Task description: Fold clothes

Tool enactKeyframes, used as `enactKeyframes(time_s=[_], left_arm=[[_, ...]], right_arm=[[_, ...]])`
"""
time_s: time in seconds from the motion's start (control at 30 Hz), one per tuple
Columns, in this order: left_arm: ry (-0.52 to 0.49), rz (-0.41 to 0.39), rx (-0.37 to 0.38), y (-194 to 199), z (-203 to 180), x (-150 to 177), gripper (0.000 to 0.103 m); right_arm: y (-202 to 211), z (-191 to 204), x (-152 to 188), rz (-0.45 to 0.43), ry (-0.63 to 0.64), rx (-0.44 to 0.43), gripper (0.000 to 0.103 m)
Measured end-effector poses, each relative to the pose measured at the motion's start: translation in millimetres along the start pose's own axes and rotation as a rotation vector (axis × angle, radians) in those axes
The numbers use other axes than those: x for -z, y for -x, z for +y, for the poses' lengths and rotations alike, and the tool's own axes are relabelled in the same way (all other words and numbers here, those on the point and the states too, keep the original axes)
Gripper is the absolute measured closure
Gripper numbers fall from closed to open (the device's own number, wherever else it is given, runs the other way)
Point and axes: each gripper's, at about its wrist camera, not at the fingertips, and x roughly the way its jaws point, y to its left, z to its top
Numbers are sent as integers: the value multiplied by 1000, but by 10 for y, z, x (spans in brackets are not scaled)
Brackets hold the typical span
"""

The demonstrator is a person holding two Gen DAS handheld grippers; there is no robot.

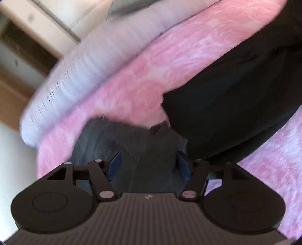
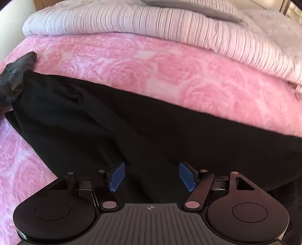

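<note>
A black garment (image 2: 132,135) lies spread on the pink rose-patterned blanket (image 2: 169,69). My right gripper (image 2: 152,176) hovers over its near part, blue pads wide apart with nothing pinched between them. A crumpled dark grey garment (image 2: 13,79) sits at the black one's left end. In the left wrist view, my left gripper (image 1: 149,165) stands open right over that grey garment (image 1: 132,139); the cloth shows between and beyond the pads, which do not press on it. The black garment (image 1: 236,105) stretches away to the right.
A folded pale striped cover (image 2: 169,26) lies along the far side of the blanket, with a grey pillow (image 2: 198,7) on top. In the blurred left wrist view, the bed's edge drops off at the left toward wooden furniture (image 1: 22,43) and pale floor.
</note>
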Motion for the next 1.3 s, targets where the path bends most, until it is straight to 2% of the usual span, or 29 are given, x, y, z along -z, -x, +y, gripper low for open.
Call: enactKeyframes(time_s=[0.03,0.07,0.13,0.2,0.27,0.33,0.43,0.5,0.57,0.63,0.73,0.8,0.93,1.0,1.07,1.13,1.2,1.3], left_arm=[[25,33,51,-55,60,21,56],[45,61,95,-96,106,44,76],[57,66,112,-70,145,81,85],[126,24,76,88,310,98,89],[270,-34,-26,348,727,168,90],[438,-80,-166,701,1326,357,90],[603,-100,-382,1183,2080,757,90],[698,-58,-490,1389,2443,1079,91],[767,11,-515,1391,2573,1330,90],[815,122,-496,1206,2534,1594,87],[858,219,-470,897,2360,1909,82],[866,221,-473,841,2258,2038,82],[902,144,-496,1143,2315,1984,78],[930,99,-515,1369,2378,1946,68],[915,40,-553,1662,2344,1850,60],[859,-14,-555,1884,2226,1657,56],[773,-51,-508,1933,2044,1364,44],[628,-106,-332,1850,1538,903,38]], right_arm=[[-46,52,-17,7,6,-13,35],[-69,130,-29,10,14,-27,35],[-105,289,-62,5,33,-56,35],[-149,426,-134,-11,53,-80,35],[-182,567,-239,-31,78,-96,35],[-185,681,-323,-44,103,-101,35],[-190,844,-432,-67,139,-95,35],[-199,922,-482,-75,139,-95,35],[-208,990,-508,-72,132,-99,35],[-236,1065,-519,-70,125,-101,35],[-270,1150,-523,-56,113,-112,35],[-261,1202,-515,-53,123,-116,35],[-130,1185,-456,-65,154,-91,35],[-57,1083,-416,-58,132,-72,35],[36,930,-374,-47,94,-49,35],[125,781,-316,-38,78,-27,35],[188,637,-241,-30,88,-1,34],[112,413,-119,6,138,44,29]])
